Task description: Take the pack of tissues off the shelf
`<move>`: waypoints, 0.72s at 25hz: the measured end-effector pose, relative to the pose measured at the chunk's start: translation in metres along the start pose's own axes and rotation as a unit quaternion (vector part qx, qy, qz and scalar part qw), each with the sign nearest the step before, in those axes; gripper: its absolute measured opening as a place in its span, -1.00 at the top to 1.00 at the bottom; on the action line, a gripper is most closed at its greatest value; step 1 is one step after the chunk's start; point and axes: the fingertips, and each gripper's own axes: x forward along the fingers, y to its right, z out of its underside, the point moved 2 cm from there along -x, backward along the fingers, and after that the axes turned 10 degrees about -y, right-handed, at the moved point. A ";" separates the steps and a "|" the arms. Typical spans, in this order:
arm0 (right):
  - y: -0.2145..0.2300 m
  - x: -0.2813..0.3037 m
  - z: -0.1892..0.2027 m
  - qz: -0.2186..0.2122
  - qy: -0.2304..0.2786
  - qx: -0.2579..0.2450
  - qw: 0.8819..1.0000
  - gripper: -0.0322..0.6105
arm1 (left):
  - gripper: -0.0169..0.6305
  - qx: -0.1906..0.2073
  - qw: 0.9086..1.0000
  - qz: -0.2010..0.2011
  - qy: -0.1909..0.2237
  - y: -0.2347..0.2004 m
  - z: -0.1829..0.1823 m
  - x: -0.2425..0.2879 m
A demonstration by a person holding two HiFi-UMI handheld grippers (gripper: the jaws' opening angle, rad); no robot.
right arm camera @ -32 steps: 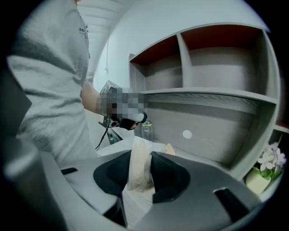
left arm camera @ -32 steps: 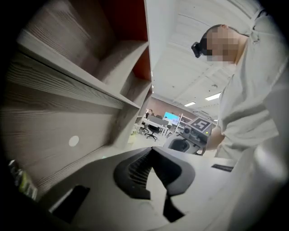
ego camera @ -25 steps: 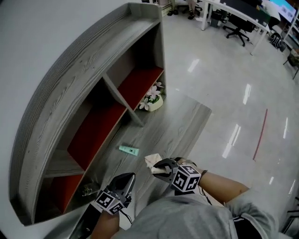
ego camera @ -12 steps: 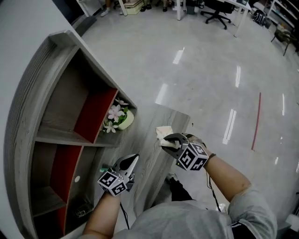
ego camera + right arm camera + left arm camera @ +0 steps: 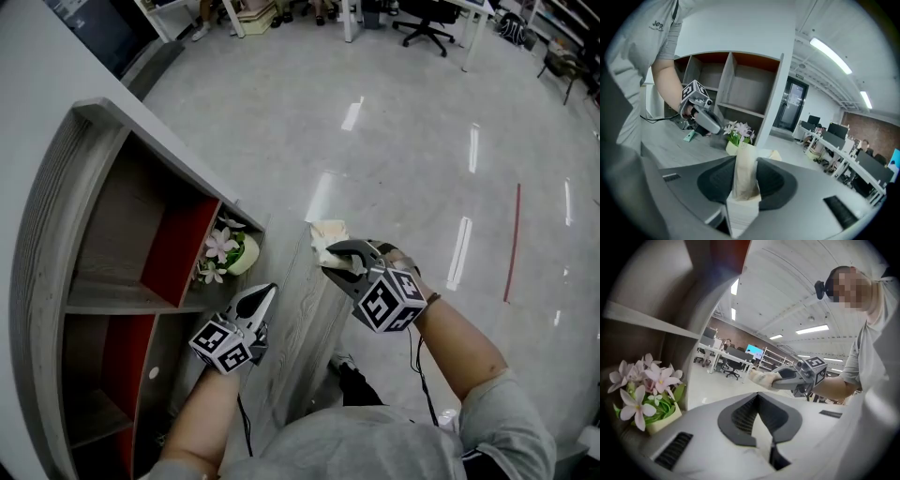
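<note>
The pack of tissues [image 5: 328, 232] is cream-coloured and soft, and it hangs off the shelf over the far end of the grey wooden table [image 5: 298, 314]. My right gripper [image 5: 330, 255] is shut on it; in the right gripper view the pack [image 5: 745, 176] stands squeezed between the dark pads. My left gripper [image 5: 265, 295] hovers over the table beside the right one, shut, its tips meeting with nothing between them [image 5: 758, 397]. From the left gripper view the pack [image 5: 759, 377] sticks out of the right gripper's tip.
The curved grey shelf [image 5: 112, 234] with red back panels stands at the left. A pot of pink-white flowers [image 5: 225, 253] sits at its end on the table. A small green object [image 5: 689, 136] lies on the table. Glossy floor and office desks [image 5: 422, 19] lie beyond.
Both grippers have moved along the table past the flower pot toward its far end, the right one carrying the pack away from the shelf. The head view swung with them.
</note>
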 end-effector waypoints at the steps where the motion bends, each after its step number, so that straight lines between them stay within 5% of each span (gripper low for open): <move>1: 0.007 -0.005 -0.009 0.009 0.007 -0.009 1.000 0.48 | 0.91 0.003 1.000 0.003 0.004 0.001 -0.006 0.001; 8: 0.035 -0.004 -0.041 0.043 0.035 -0.037 0.998 0.48 | 0.91 0.012 1.000 0.008 0.012 -0.009 -0.017 0.015; 18: 0.013 0.112 0.046 0.022 -0.054 0.001 0.998 0.48 | 0.91 -0.039 0.999 0.000 -0.016 -0.046 0.036 0.035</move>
